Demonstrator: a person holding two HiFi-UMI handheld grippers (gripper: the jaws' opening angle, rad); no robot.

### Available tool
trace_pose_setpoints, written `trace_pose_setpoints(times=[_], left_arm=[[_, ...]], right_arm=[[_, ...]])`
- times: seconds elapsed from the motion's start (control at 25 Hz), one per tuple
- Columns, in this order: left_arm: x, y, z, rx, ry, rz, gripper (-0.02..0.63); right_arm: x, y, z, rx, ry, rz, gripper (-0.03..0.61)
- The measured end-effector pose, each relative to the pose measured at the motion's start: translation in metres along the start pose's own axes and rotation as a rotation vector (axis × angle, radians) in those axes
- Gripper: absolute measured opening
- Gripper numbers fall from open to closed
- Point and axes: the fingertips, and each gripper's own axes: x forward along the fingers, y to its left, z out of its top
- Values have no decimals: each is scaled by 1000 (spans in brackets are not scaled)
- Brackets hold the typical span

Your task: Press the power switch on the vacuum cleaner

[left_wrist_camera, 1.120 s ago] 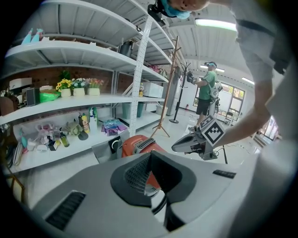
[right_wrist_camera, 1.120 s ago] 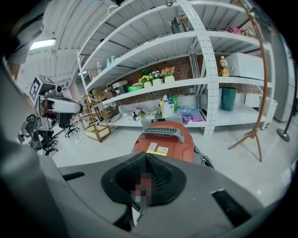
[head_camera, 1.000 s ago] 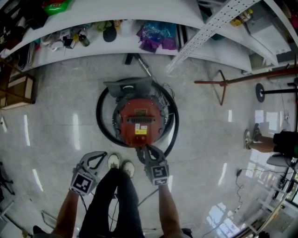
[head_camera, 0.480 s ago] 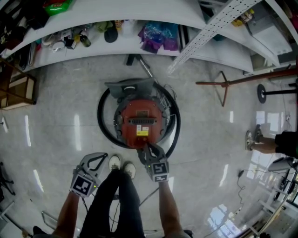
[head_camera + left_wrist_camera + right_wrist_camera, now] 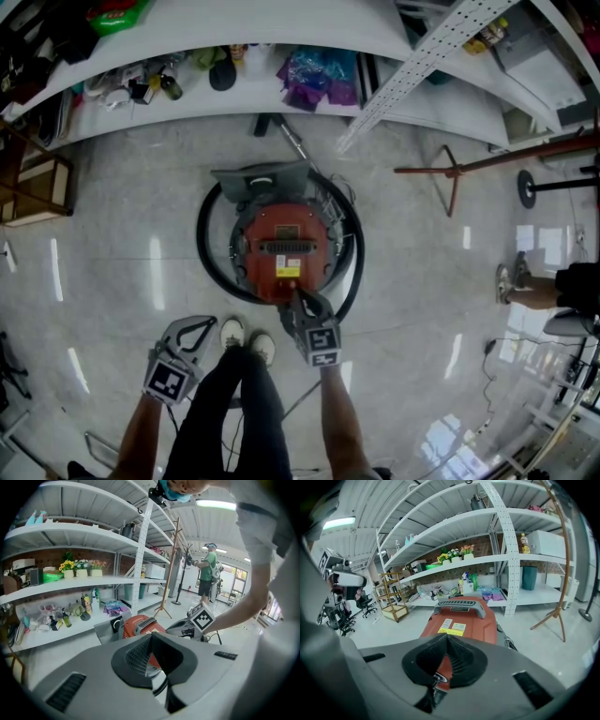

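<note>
A round red vacuum cleaner with a grey handle stands on the floor, ringed by its black hose. In the head view my right gripper is shut, its tips at the cleaner's near rim. The right gripper view shows the red body just past the shut jaws; the switch itself is hidden under them. My left gripper hangs shut by my left shoe, away from the cleaner. In the left gripper view the cleaner lies beyond the jaws, with the right gripper's marker cube beside it.
White shelving with bottles and bags runs behind the cleaner. A wooden stand is at the right, and another person's legs at the far right. My own legs and shoes are between the grippers. A cable trails on the floor.
My right gripper has moved forward a little, from just short of the cleaner to its near rim. The left gripper has hardly shifted.
</note>
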Motion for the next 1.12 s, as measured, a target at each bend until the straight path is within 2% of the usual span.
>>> trace_pose_setpoints(times=[0.2,1.12], left_arm=[[-1,2,-4,-12,0,7,6],[-5,8,-13,-22,-5,15,6]], right_arm=[[7,1,-7,-28,10,10,11],[12,-1,-12,-19,21,-21,12]])
